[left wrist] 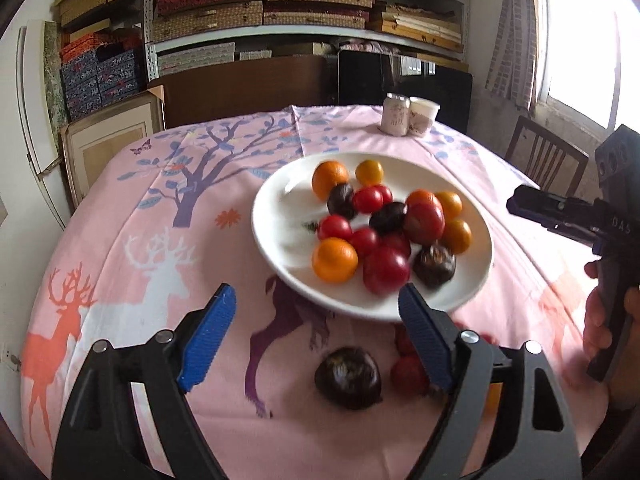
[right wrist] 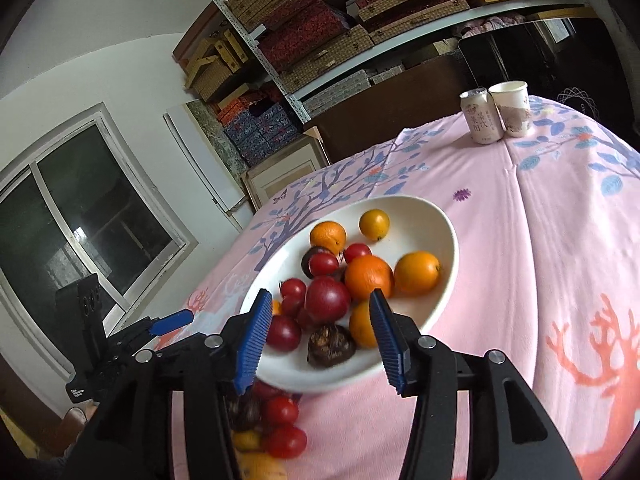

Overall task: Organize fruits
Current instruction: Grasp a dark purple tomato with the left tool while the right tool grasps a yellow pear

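Observation:
A white plate (left wrist: pixel 276 200) (right wrist: pixel 432 216) on the pink tablecloth holds several oranges, red fruits and dark brown fruits. My left gripper (left wrist: pixel 316 292) stands open at the plate's near rim, with nothing between its pads. On the cloth below it lie a dark fruit (left wrist: pixel 348 376) and a red fruit (left wrist: pixel 408 374), the red one partly hidden by the right finger. My right gripper (right wrist: pixel 320 298) is open over the plate's near edge, its pads touching no fruit. Loose red fruits (right wrist: pixel 280 410), a dark one (right wrist: pixel 244 414) and yellow ones (right wrist: pixel 248 440) lie under it.
A drinks can (left wrist: pixel 396 115) (right wrist: pixel 480 116) and a paper cup (left wrist: pixel 424 116) (right wrist: pixel 514 108) stand at the table's far edge. A wooden chair (left wrist: pixel 548 160) stands right of the table. Shelves stacked with boxes fill the back wall. A hand (left wrist: pixel 600 312) holds the right gripper's handle.

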Demonstrator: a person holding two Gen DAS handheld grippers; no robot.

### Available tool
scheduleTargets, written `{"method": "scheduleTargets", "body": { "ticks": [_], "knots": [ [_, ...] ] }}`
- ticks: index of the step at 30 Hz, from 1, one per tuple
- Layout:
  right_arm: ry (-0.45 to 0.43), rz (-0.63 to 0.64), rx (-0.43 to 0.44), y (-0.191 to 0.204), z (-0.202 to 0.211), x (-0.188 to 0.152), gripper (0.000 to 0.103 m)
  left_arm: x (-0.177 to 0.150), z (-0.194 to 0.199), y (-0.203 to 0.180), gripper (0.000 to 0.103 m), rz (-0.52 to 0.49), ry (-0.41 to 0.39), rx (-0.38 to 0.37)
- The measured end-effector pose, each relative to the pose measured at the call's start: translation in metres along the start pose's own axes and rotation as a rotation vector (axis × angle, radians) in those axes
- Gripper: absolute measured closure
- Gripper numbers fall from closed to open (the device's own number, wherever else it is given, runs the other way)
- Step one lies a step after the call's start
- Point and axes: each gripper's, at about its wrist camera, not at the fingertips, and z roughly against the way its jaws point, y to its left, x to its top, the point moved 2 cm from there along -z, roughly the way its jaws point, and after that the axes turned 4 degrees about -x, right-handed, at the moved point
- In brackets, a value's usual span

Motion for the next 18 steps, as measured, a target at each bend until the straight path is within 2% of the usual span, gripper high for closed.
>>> {"method": "scheduleTargets", "body": {
  "ticks": [4,5,7,9,10,11,13,15,16,18],
  "knots": [
    [0.064,0.023,0.014,0.003,0.01,-0.027,0.052,-0.032,-0.002,-0.008,0.022,-0.092,0.059,0.024],
    [0.06,0.034,0.028,0.007,0.014,-0.03,0.052,-0.034,-0.001,-0.008,0.03,-0.089,0.07,0.012],
    [0.063,0.052,0.024,0.012,0.017,-0.033,0.052,-0.036,-0.002,-0.007,0.037,-0.086,0.078,-0.021],
    [0.08,0.049,0.011,0.013,0.016,-0.036,0.052,-0.039,-0.016,-0.011,0.041,-0.101,0.149,-0.058],
    [0.085,0.045,0.01,0.013,0.017,-0.037,0.052,-0.04,-0.024,-0.012,0.048,-0.1,0.19,-0.074],
    [0.095,0.044,0.013,0.015,0.018,-0.039,0.052,-0.041,-0.033,-0.011,0.047,-0.097,0.235,-0.086],
    [0.136,0.062,0.015,0.02,0.017,-0.045,0.052,-0.039,-0.036,-0.01,0.045,-0.108,0.224,-0.083],
    [0.18,0.118,-0.002,0.033,0.017,-0.056,0.052,-0.039,-0.036,-0.01,0.048,-0.105,0.211,-0.08],
    [0.207,0.161,-0.015,0.042,0.016,-0.063,0.052,-0.04,-0.033,-0.01,0.061,-0.105,0.202,-0.084],
    [0.255,0.258,-0.033,0.061,0.014,-0.079,0.052,-0.039,-0.027,-0.009,0.061,-0.098,0.168,-0.074]
  ]
}}
